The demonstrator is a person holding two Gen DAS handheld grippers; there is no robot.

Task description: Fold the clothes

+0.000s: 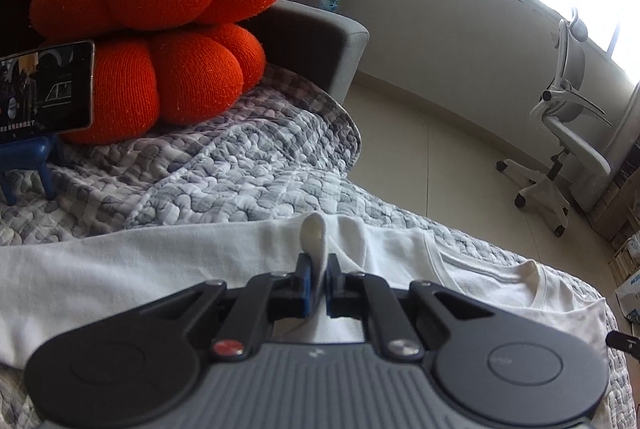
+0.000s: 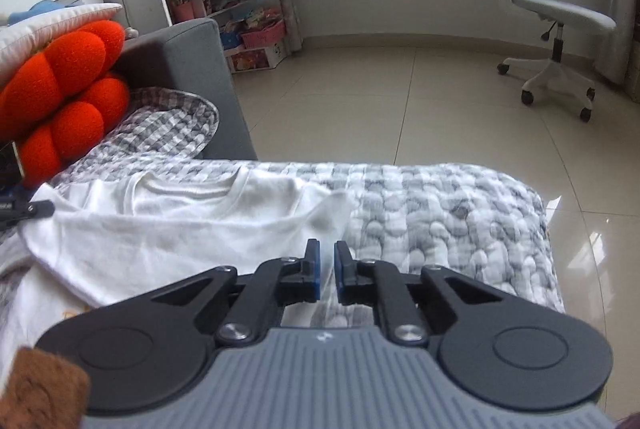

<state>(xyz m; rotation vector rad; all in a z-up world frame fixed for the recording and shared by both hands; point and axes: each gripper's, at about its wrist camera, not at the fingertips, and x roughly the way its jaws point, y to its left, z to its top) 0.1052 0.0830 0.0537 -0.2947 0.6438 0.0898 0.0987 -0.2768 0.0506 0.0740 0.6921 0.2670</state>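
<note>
The white shirt (image 1: 200, 269) lies spread on a grey quilt (image 1: 224, 165), collar side (image 2: 180, 189) away from both cameras, and by the look of it folding has only just begun: most of the cloth is still flat and single-layered, with one edge turned over. The left gripper (image 1: 319, 283) has its jaws closed on a pinch of the shirt, a small ridge of fabric standing up between and just beyond them. The right gripper (image 2: 327, 275) has its jaws almost closed, a narrow gap left, over the shirt's near right edge; thin cloth appears to run between them, but I cannot tell for sure that the pads press on it. Ahead and to the left of these jaws the shirt's folded-over edge runs toward the collar; to their right is bare quilt. Judging from this, both sides are being taken up for a first fold, and every later fold and the final smoothing remain to be done. Beyond the left jaws, well apart, sit an orange cushion (image 1: 160, 29) and a phone (image 1: 44, 89) on a stand.
</note>
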